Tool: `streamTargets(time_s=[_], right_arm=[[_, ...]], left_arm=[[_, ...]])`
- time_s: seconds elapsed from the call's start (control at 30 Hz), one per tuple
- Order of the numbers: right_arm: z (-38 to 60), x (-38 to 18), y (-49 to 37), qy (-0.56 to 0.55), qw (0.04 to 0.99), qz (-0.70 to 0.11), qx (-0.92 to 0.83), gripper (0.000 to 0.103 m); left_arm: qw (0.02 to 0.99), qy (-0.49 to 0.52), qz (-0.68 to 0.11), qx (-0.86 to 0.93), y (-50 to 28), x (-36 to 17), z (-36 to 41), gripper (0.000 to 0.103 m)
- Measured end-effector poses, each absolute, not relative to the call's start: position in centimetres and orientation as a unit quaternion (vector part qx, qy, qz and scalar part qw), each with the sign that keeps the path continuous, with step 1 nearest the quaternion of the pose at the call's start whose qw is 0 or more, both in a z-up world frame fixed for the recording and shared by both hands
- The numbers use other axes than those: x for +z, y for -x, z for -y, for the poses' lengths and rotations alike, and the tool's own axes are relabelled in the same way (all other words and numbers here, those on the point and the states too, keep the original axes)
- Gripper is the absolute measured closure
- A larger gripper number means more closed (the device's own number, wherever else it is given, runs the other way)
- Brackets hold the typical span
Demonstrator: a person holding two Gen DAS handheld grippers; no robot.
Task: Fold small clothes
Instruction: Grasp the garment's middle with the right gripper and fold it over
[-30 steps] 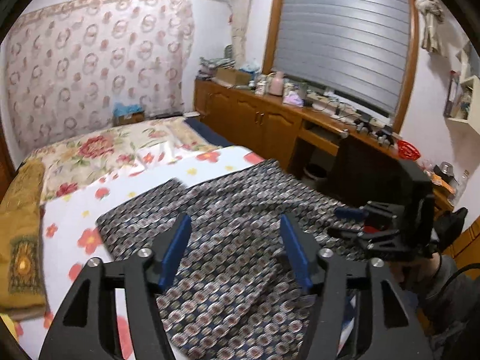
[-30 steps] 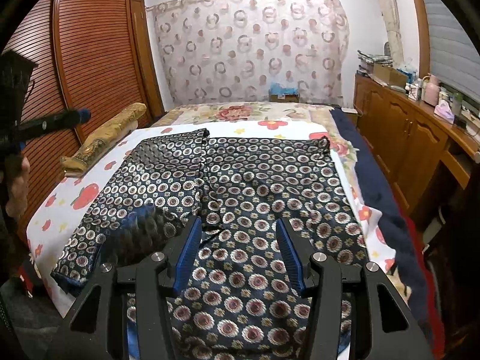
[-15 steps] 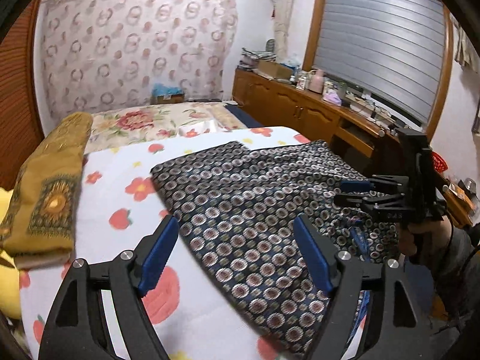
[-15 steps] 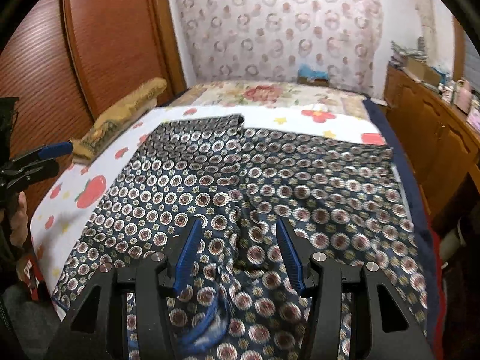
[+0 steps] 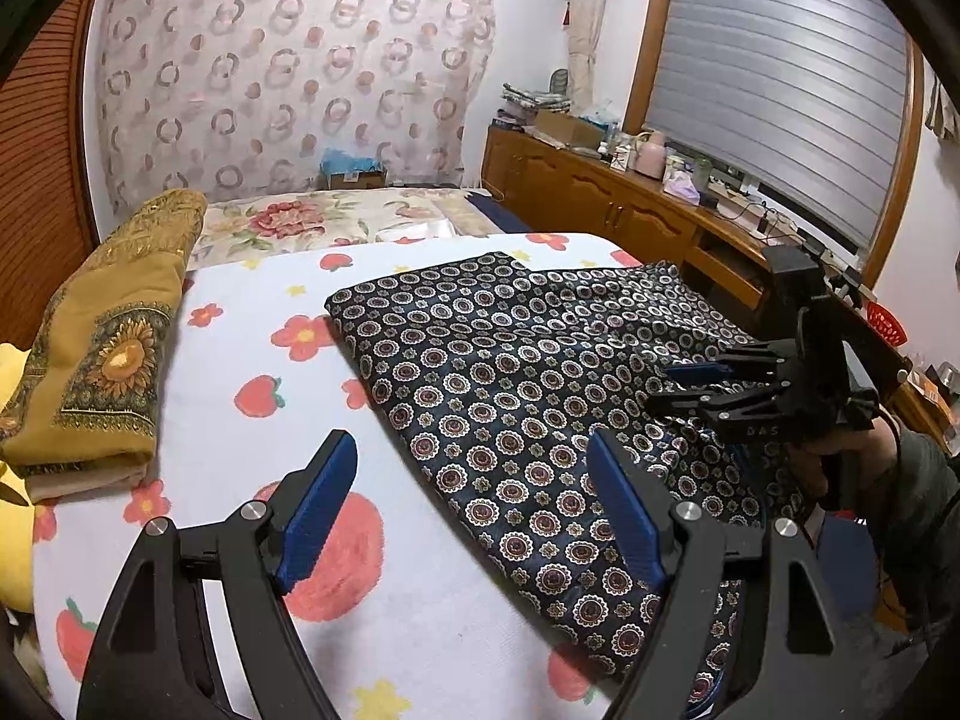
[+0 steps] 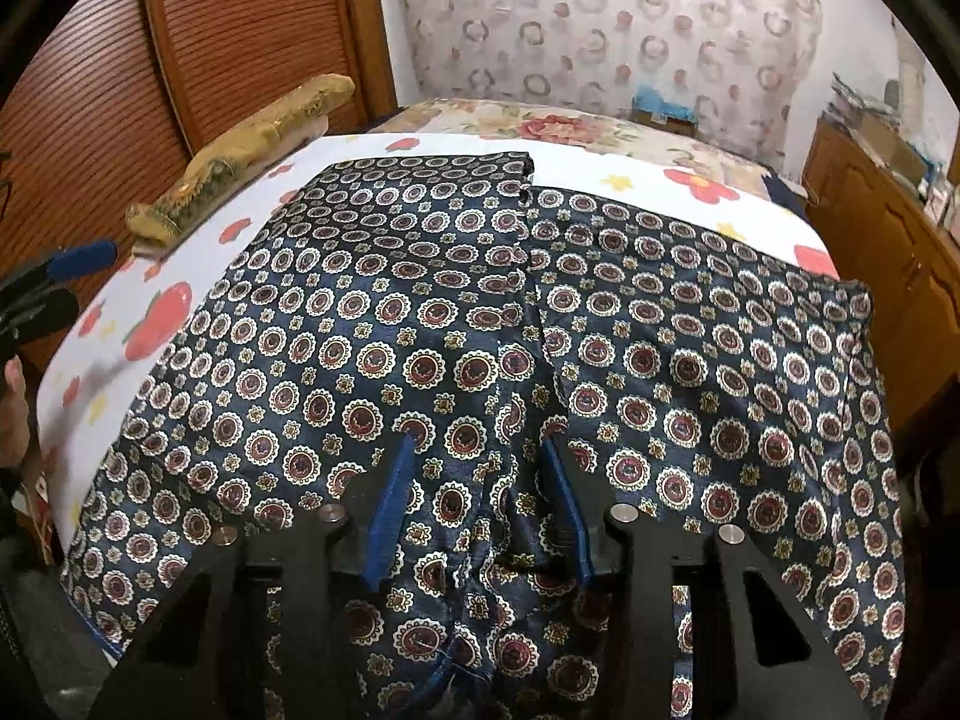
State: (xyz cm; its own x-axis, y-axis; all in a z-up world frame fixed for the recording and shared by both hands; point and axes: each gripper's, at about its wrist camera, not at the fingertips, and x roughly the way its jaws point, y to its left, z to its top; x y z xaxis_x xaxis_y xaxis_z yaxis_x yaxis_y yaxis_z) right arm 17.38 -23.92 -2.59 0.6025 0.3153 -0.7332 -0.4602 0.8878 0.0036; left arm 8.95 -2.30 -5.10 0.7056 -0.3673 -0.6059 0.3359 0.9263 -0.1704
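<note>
Left wrist view shows my left gripper hovering with its 2 blue fingers spread wide and nothing between them; under the gap lies the near left edge of the shorts and the white fruit-print sheet. These shorts are dark blue with round medallions, spread flat across the bed, waist end toward me and the 2 leg ends toward the far floral bedding. A folded yellow cloth sits on the sheet to the left, well apart from the shorts. At the right of this view I see my right gripper held in a hand, low over the shorts' near right part. From the right wrist view, the right gripper is down on the fabric at the middle seam near the waist, its jaws narrow and closing, with a raised fold of the shorts bunched between the fingers. I cannot tell whether the pads already press on that fold. My left gripper's fingertips show at the left edge of that view, over the sheet beside the shorts. A wooden wardrobe stands behind the bed on the left, and a cluttered wooden counter runs along the right under a shuttered window.
</note>
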Motion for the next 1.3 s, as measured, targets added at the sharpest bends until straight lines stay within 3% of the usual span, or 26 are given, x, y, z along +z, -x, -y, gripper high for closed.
streamTargets(time_s=[0.07, 0.13, 0.23, 0.67, 1.3], right_arm=[[23.9, -2.6, -17.5, 0.095, 0.891, -0.387, 0.217, 0.073], [23.5, -2.9, -17.7, 0.096, 0.892, -0.385, 0.216, 0.092], [23.5, -2.8, -17.4, 0.093, 0.893, -0.377, 0.226, 0.099], [26.3, 0.0, -12.2, 0.087, 0.924, -0.312, 0.201, 0.101], [32.6, -0.1, -6.5, 0.075, 0.941, -0.317, 0.097, 0.101]], left_arm=[[0.923, 0.022, -0.333, -0.192, -8.9, -5.1, 2.4, 0.023], [0.923, 0.022, -0.333, -0.192, -8.9, -5.1, 2.5, 0.023], [0.923, 0.022, -0.332, -0.192, -8.8, -5.0, 2.6, 0.024], [0.921, 0.016, -0.333, -0.201, -8.8, -5.1, 3.3, 0.024], [0.913, -0.011, -0.336, -0.233, -9.8, -4.7, 7.6, 0.023]])
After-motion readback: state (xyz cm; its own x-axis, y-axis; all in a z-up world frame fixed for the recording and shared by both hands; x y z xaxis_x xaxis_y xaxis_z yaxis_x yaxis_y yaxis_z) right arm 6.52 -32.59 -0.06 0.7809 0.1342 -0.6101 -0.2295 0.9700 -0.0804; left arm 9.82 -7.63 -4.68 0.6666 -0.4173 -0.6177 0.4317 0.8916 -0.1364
